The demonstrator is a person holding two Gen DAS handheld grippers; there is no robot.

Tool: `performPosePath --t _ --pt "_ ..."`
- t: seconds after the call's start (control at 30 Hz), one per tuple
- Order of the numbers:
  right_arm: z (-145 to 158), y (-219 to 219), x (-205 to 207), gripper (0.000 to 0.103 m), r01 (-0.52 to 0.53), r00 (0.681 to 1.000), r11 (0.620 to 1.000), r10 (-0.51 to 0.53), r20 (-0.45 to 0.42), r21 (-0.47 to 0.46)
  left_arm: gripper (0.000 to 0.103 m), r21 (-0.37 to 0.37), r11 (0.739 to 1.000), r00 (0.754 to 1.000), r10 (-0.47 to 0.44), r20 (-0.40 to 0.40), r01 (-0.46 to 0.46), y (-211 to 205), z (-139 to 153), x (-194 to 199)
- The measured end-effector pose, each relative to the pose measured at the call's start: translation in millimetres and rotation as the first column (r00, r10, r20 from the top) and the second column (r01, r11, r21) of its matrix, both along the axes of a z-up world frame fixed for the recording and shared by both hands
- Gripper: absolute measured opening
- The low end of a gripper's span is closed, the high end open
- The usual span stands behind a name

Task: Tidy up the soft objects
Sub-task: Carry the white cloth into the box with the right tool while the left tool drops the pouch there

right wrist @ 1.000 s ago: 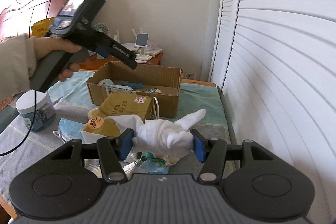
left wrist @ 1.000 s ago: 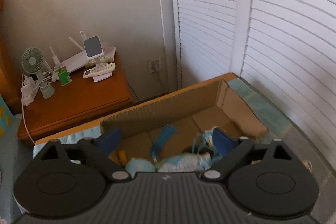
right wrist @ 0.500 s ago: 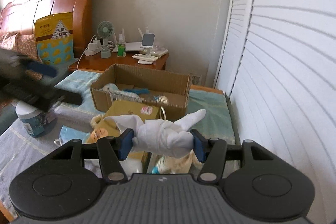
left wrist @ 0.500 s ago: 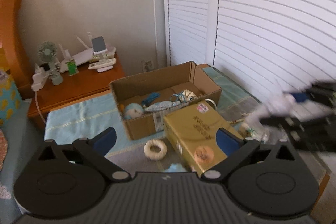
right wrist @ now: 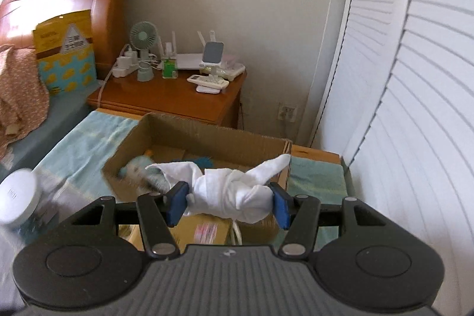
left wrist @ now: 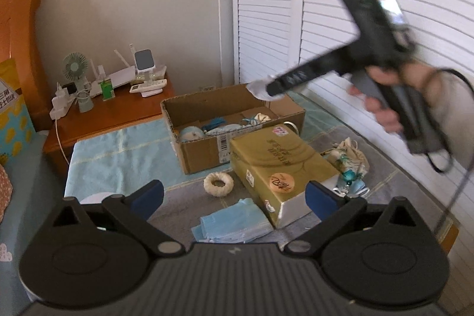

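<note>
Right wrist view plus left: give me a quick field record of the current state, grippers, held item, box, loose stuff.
right gripper: shut on white cloth, raised near the box
left gripper: open, holds nothing
cardboard box: open, on the light blue mat; holds a pale blue plush and other small soft items
gold box: lying in front of the cardboard box
loose items: white ring, folded blue cloth, beaded pouch
white-lidded jar: left edge, blurred
</note>
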State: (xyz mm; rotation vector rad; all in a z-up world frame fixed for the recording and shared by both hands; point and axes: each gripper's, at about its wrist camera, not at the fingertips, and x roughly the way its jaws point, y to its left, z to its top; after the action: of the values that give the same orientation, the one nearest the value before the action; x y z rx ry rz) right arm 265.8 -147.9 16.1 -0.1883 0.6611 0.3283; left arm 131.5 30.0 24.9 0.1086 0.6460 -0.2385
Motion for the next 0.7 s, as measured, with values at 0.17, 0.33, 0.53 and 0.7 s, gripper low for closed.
performPosePath --t 0.17,0.33,0.53,0.7 --pt "-10 9 53 0.063 0.055 0.997 0.998 -0.055 -0.045 0.003 0.101 -0.021 0.999 1.0 0.026 -0.014 -0.026 11 -7 6" --pt "-24 13 87 0.063 0.105 0.992 0.994 -0.106 -0.075 -0.012 0.101 -0.036 0.998 0.998 0.06 -0.028 -0.061 23 -13 15" --pt "-36 13 103 0.091 0.132 0.989 0.991 -0.133 -0.068 -0.024 0.101 -0.045 0.997 0.996 0.063 -0.058 -0.066 26 -21 22" --pt "-32 10 94 0.103 0.136 0.99 0.99 -0.137 -0.042 -0.024 0.101 -0.042 0.997 0.996 0.062 -0.067 -0.065 25 -23 23"
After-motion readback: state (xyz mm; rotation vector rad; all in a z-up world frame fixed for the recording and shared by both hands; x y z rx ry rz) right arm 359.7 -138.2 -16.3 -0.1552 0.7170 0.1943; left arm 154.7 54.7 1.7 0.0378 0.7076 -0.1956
